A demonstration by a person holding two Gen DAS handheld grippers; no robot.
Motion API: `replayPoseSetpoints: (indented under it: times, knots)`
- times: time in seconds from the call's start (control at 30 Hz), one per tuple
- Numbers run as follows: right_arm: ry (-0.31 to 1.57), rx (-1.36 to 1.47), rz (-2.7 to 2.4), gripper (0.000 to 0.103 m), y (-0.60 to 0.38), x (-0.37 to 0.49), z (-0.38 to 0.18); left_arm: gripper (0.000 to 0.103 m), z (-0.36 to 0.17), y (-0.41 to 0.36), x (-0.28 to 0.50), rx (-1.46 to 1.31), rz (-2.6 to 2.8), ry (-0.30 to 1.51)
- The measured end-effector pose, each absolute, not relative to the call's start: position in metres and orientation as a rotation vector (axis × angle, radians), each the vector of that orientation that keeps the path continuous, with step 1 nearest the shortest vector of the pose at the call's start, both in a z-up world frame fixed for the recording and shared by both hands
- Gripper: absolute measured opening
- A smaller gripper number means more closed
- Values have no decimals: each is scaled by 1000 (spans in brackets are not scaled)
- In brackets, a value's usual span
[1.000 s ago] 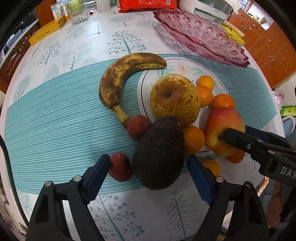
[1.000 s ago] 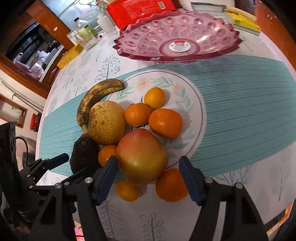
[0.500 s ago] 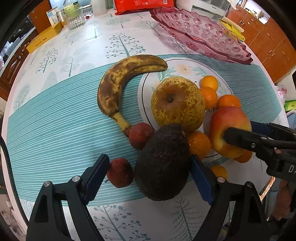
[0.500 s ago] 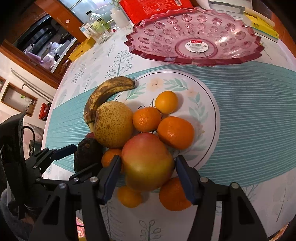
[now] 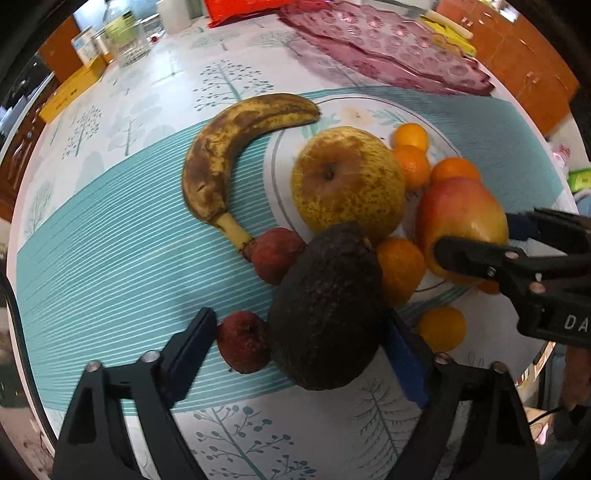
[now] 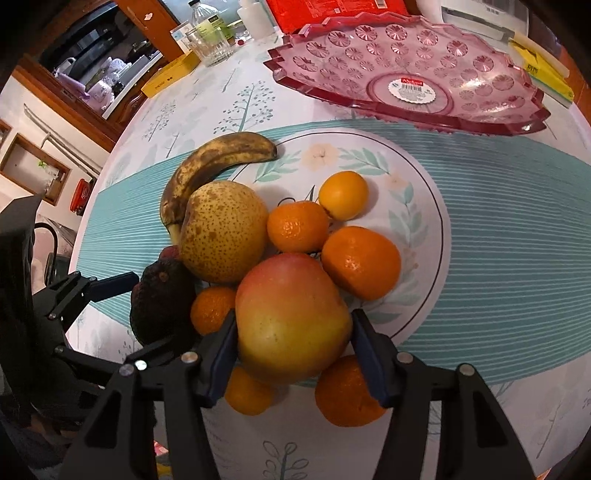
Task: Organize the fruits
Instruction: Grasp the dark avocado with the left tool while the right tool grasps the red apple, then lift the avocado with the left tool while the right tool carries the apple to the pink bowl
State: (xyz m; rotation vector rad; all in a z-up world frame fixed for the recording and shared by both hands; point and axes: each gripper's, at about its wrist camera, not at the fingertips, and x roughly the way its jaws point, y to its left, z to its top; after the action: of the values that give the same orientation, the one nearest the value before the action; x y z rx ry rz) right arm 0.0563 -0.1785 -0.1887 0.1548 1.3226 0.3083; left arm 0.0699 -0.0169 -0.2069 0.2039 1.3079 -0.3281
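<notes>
My right gripper (image 6: 291, 332) is shut on a red-yellow mango (image 6: 291, 317), held over the near rim of the white floral plate (image 6: 424, 184); it also shows in the left wrist view (image 5: 461, 225). My left gripper (image 5: 299, 339) is open around a dark avocado (image 5: 325, 310) and a small red lychee (image 5: 242, 339); its right pad touches the avocado. A speckled pear (image 5: 347, 184), several tangerines (image 6: 360, 262), a spotted banana (image 5: 229, 147) and another lychee (image 5: 277, 254) lie on and around the plate.
A pink glass fruit tray (image 6: 413, 74) stands behind the plate. A glass (image 6: 210, 48), a yellow box (image 6: 170, 74), a bottle and a red packet (image 6: 332, 11) line the far table edge. Two tangerines (image 6: 347, 391) lie off the plate near the front edge.
The right gripper has closed onto the mango. The left gripper has edged forward around the avocado, its right pad now against it.
</notes>
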Motion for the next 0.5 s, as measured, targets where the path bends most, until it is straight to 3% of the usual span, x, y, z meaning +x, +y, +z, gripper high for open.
replayPoseSetpoints:
  times: [0.07,0.17,0.5]
  knots:
    - [1315,140,307,59,-176,55,-188,75,-204,-20,68,221,-339,1286]
    - [1310,138,300,59,-175,53,-187,56,-198,-25,67,214,-373,1267]
    - [1245,155,270,58,-179,46,-164,56,-192,-11,69,120,-362,1290]
